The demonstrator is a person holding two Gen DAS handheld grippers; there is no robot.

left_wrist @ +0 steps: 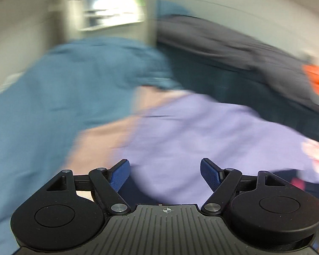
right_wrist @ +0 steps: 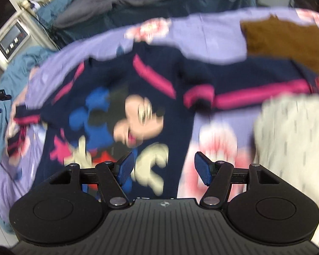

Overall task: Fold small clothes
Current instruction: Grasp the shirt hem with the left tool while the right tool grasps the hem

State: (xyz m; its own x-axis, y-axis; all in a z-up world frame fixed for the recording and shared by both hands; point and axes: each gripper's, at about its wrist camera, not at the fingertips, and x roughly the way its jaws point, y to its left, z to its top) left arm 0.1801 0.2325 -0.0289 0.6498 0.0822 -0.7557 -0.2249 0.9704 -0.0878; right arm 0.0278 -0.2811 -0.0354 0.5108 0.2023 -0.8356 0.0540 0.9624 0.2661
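A small navy sweater (right_wrist: pixel 125 97) with pink stripes and a cartoon mouse print lies spread flat on a lilac sheet (right_wrist: pixel 212 36) in the right wrist view. Its right sleeve stretches out toward a brown cloth (right_wrist: pixel 280 42). My right gripper (right_wrist: pixel 163 167) hovers open over the sweater's lower hem, nothing between its blue pads. In the blurred left wrist view my left gripper (left_wrist: pixel 164 175) stands wide open above the lilac sheet (left_wrist: pixel 202 131), empty. A dark strip of the sweater (left_wrist: pixel 138 189) shows near the left finger.
A white knitted garment (right_wrist: pixel 293 144) lies at the right. A blue blanket (left_wrist: pixel 63 89) covers the bed's left side, with a grey pillow (left_wrist: pixel 244 48) behind it. A white shelf with a device (right_wrist: pixel 12 40) stands at the far left.
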